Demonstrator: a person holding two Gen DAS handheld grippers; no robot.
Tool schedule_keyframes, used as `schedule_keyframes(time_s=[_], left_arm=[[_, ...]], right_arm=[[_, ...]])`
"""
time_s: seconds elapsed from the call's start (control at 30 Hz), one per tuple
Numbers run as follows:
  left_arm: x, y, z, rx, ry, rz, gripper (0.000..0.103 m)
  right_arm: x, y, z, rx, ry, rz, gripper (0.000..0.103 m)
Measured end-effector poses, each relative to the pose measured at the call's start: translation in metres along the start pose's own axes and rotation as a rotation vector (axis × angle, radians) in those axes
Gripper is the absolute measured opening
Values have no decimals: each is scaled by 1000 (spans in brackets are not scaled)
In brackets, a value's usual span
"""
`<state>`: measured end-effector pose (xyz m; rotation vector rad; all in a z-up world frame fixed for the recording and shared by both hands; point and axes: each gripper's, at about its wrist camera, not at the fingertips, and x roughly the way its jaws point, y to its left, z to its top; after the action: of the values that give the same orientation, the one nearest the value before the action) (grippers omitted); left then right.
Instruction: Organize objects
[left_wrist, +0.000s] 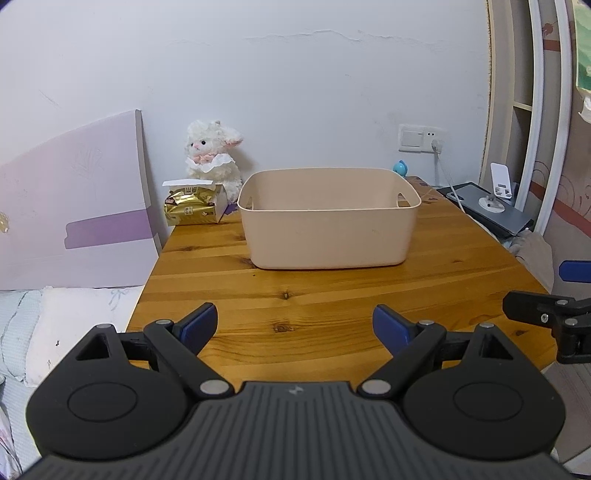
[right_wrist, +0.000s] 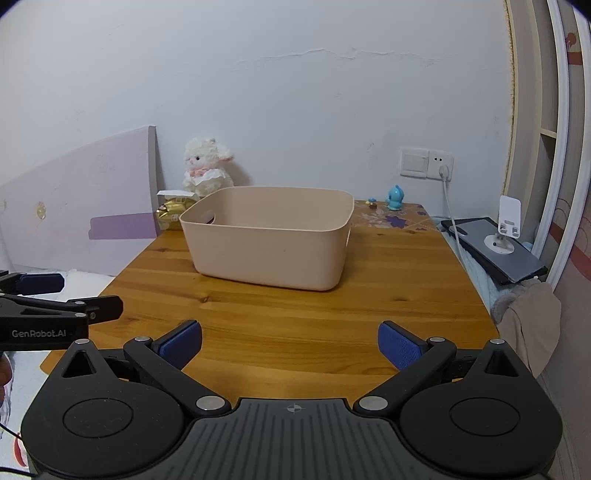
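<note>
Objects to be organised sit along the back of our wooden table (left_wrist: 332, 302): a plush lamb (left_wrist: 212, 155) and a gold tissue pack (left_wrist: 192, 206) at the far left corner, a small blue figurine (right_wrist: 396, 198) at the far right, with the beige bin (left_wrist: 328, 218) between them at centre. We see nothing in the bin, though its floor is partly hidden by the near wall. Our left gripper (left_wrist: 294, 328) and right gripper (right_wrist: 290, 345) both hover over the near edge, jaws spread wide and holding nothing. Everything lies straight ahead and well apart from us. We judge the lamb and tissue pack fall to our left hand, the figurine to our right. The bin's long axis runs across our view, left to right, handle slots at its short ends. The lamb stands upright, facing us; the tissue pack's long axis also runs roughly across, its paper tab uppermost.
</note>
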<state>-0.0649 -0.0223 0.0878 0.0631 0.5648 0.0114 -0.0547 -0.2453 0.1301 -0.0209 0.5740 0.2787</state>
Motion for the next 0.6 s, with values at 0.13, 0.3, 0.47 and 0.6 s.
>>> schedule_keyframes(time_s=[0.13, 0.3, 0.47, 0.6], left_arm=[[-6, 1, -1, 2, -2, 2, 92], [-13, 4, -4, -2, 4, 4, 92], [-18, 6, -8, -4, 5, 2, 92], [-22, 5, -10, -3, 4, -1, 92]], right_arm=[[-6, 0, -3, 1, 1, -4, 103], [-14, 1, -6, 4, 1, -11, 103], [-21, -2, -9, 5, 1, -12, 103], [-24, -3, -10, 8, -2, -13, 103]])
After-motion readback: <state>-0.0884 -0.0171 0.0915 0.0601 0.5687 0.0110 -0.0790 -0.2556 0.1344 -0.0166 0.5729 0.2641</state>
